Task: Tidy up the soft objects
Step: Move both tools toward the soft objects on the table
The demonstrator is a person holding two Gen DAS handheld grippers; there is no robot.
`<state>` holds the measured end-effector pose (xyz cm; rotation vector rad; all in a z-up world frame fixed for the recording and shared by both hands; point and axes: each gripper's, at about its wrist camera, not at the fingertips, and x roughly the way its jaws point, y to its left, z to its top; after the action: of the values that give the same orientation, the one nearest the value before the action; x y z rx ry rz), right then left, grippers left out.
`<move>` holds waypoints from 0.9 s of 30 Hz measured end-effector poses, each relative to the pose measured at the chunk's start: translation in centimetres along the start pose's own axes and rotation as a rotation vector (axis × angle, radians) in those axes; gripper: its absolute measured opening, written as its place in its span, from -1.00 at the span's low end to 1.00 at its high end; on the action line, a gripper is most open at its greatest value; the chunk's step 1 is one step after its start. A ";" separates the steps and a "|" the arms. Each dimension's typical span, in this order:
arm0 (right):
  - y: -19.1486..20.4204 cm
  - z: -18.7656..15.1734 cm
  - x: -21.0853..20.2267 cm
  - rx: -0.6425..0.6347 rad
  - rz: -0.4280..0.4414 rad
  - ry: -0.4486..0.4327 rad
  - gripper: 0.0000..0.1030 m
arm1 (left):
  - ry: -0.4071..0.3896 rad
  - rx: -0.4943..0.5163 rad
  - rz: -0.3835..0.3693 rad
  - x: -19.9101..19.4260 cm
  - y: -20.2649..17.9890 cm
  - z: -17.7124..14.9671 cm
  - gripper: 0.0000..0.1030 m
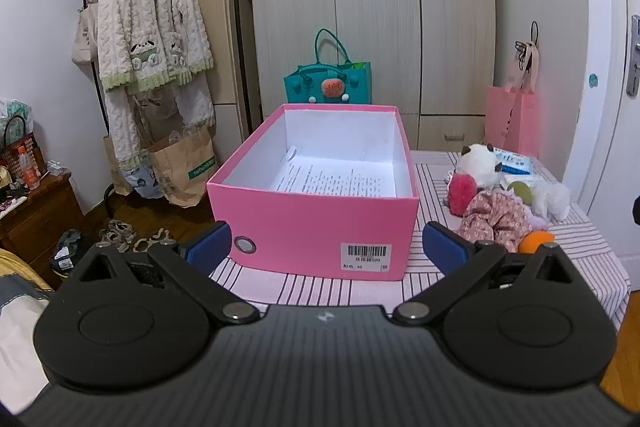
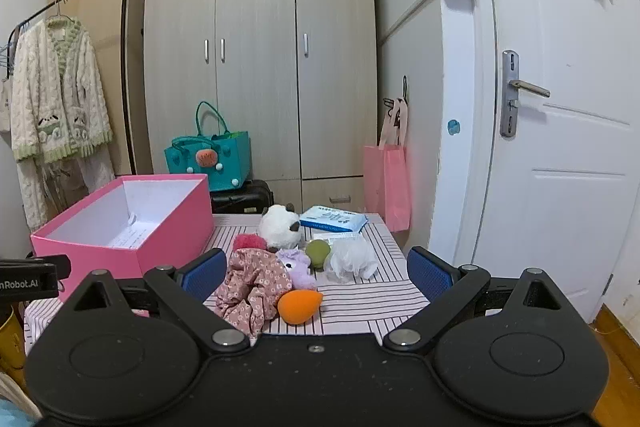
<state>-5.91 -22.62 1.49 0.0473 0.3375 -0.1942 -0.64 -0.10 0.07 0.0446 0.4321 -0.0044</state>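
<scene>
The pink box (image 1: 316,227) looks like matt smooth card, white paper inside; the striped tablecloth (image 2: 360,303) is woven cloth; the orange sponge (image 2: 299,306) is matt foam; the white puff (image 2: 352,261) is gauzy mesh; the panda toy (image 2: 279,225) is fluffy plush.

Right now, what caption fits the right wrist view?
Open right gripper faces soft toys, floral scrunchie and orange sponge beside pink box.

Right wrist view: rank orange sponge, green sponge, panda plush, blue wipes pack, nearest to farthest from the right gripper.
1. Orange sponge: nearest the open right gripper, at the cloth's front edge.
2. Green sponge: mid-table, beside the white mesh puff.
3. Panda plush: behind it, slightly left.
4. Blue wipes pack: at the table's back edge, right of the panda plush.
</scene>
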 end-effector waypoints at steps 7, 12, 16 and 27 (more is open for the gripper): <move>-0.4 -1.0 0.2 -0.008 -0.008 -0.037 0.92 | -0.024 0.000 0.048 0.8 0.2 -0.4 1.00; -0.6 -1.6 0.4 -0.007 -0.011 -0.043 0.92 | -0.012 0.010 0.040 1.5 0.4 -0.9 0.99; -0.7 -1.6 0.4 -0.004 -0.009 -0.053 0.92 | -0.024 0.022 0.022 1.3 0.2 -1.4 0.99; -0.8 -2.8 0.2 -0.002 0.011 -0.055 0.94 | -0.134 0.053 -0.054 -0.5 -0.2 -3.2 1.00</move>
<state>-6.79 -23.25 -1.25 0.0416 0.2829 -0.1834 -2.42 -0.17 -2.61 0.0842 0.2988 -0.0717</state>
